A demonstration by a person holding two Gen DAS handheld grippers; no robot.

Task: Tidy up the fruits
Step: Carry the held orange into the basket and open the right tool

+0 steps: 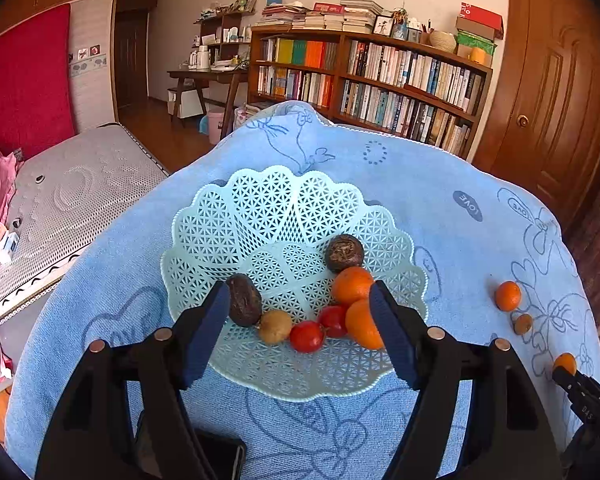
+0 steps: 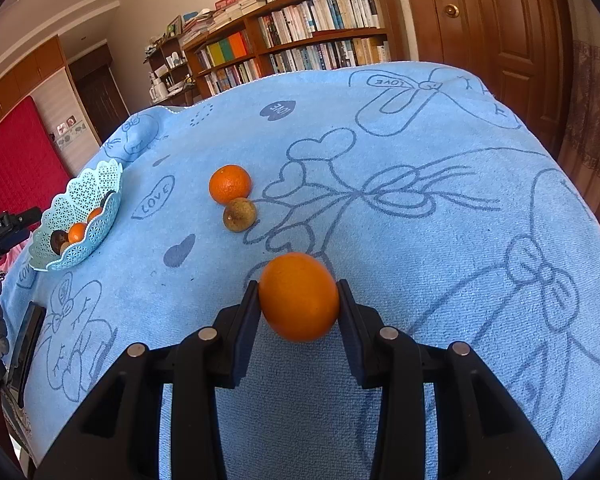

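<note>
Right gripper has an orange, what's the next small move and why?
Probably lift and carry it left to the basket: the right gripper is shut on the orange, and the left gripper hangs open over fruit already inside.

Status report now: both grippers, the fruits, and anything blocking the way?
Left gripper open above basket. Right gripper shut on orange. Mandarin and small brown fruit loose on blue towel. Nothing in the way to basket.

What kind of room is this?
Probably a bedroom that doubles as a study: there is a bare mattress, a long bookshelf packed with books, and a desk by the wall.
</note>
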